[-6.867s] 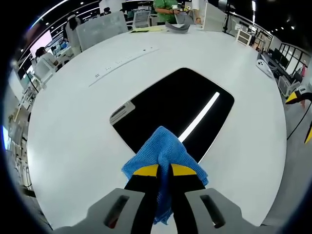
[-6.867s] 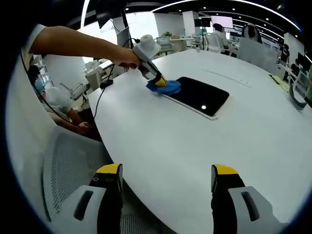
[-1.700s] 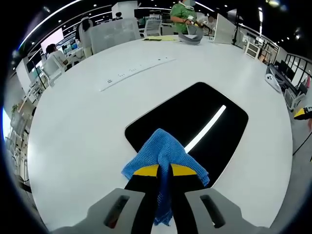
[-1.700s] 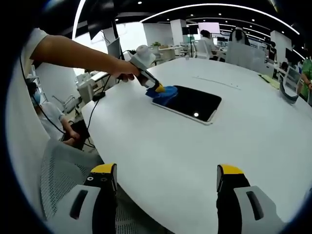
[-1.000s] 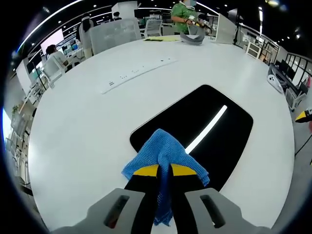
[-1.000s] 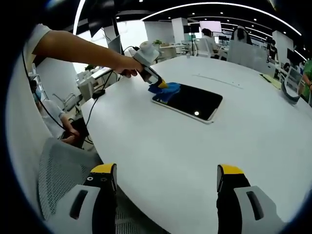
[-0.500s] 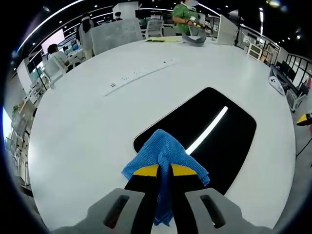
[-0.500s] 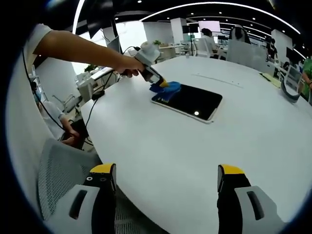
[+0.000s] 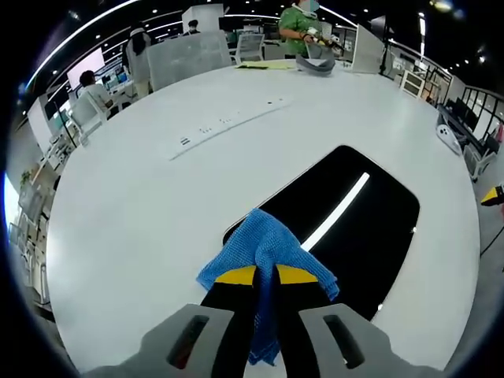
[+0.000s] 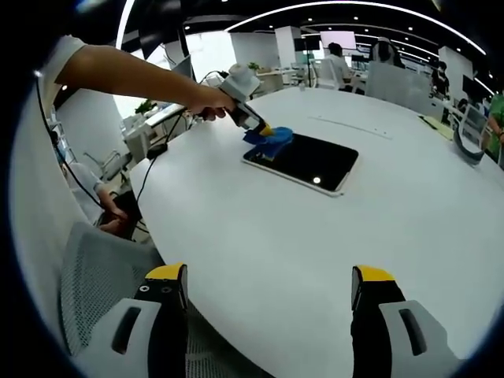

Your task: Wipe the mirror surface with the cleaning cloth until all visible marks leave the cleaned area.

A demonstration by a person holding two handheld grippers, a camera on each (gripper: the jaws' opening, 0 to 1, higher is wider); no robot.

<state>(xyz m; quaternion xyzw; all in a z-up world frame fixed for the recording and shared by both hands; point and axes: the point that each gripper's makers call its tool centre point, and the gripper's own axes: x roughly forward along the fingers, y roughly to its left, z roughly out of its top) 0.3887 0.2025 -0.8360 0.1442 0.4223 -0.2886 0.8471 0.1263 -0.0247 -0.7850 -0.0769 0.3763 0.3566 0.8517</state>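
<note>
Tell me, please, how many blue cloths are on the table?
1. The blue cloth is clamped in the left tongs, resting on the near corner of the mirror. Nothing suggests another.

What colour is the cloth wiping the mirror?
Blue. The cleaning cloth shows best in the left gripper view.

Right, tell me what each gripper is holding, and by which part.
The left gripper is shut on the blue cloth, pinching a bunched fold near its middle, at the mirror's edge. The right gripper is open and holds nothing.
</note>
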